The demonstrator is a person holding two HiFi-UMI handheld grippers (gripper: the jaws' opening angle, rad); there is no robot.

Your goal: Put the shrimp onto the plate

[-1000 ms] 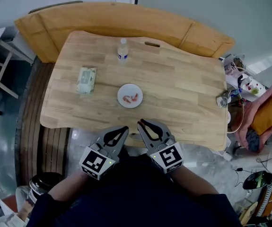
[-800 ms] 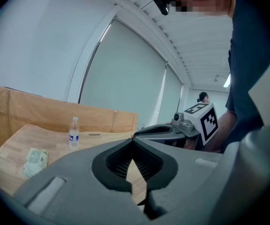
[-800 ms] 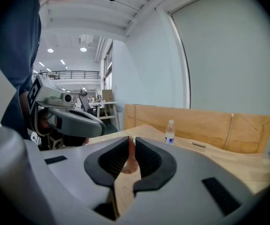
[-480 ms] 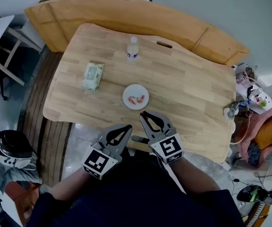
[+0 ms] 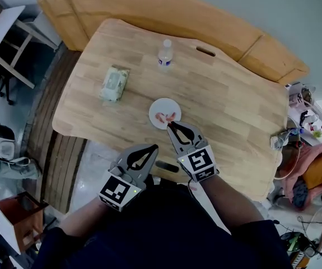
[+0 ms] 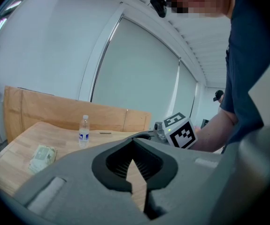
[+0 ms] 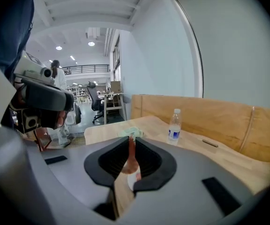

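A small white plate (image 5: 158,107) sits near the front of the wooden table (image 5: 228,111), with two pink shrimp (image 5: 161,117) on it. My right gripper (image 5: 171,125) has its tips at the plate's near edge. In the right gripper view, the right gripper (image 7: 131,140) is shut on another shrimp (image 7: 131,157), which stands upright between the pads, with a bit of white plate (image 7: 135,176) below it. My left gripper (image 5: 155,146) hangs off the table's front edge, jaws shut and empty. Its tips (image 6: 133,161) meet in the left gripper view.
A water bottle (image 5: 164,53) stands at the far middle of the table and a pack of wipes (image 5: 115,83) lies at the left. A wooden bench (image 5: 149,10) curves behind the table. Cables and bags (image 5: 306,128) crowd the right side.
My right gripper has moved forward from the table's front edge to the plate's near rim, still holding its shrimp. The left gripper stays back by the edge. The head view has shifted.
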